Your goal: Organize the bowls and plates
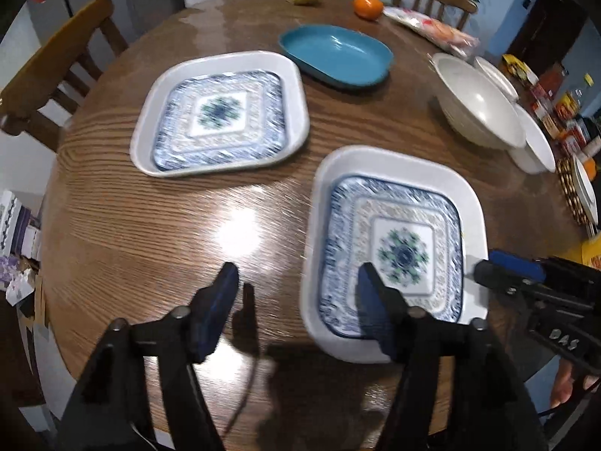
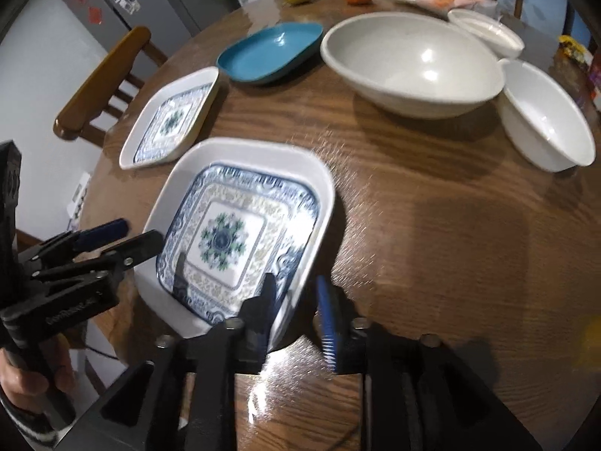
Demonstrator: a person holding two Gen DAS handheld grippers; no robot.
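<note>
glossy grained wood table; glazed, smooth ceramic-looking plates, teal dish, bowls; matt black plastic grippers.

Two square white plates with blue floral centres lie flat: one straddled by the right tongs, the other beyond it. Teal dish and white bowls sit farther ahead.
</note>
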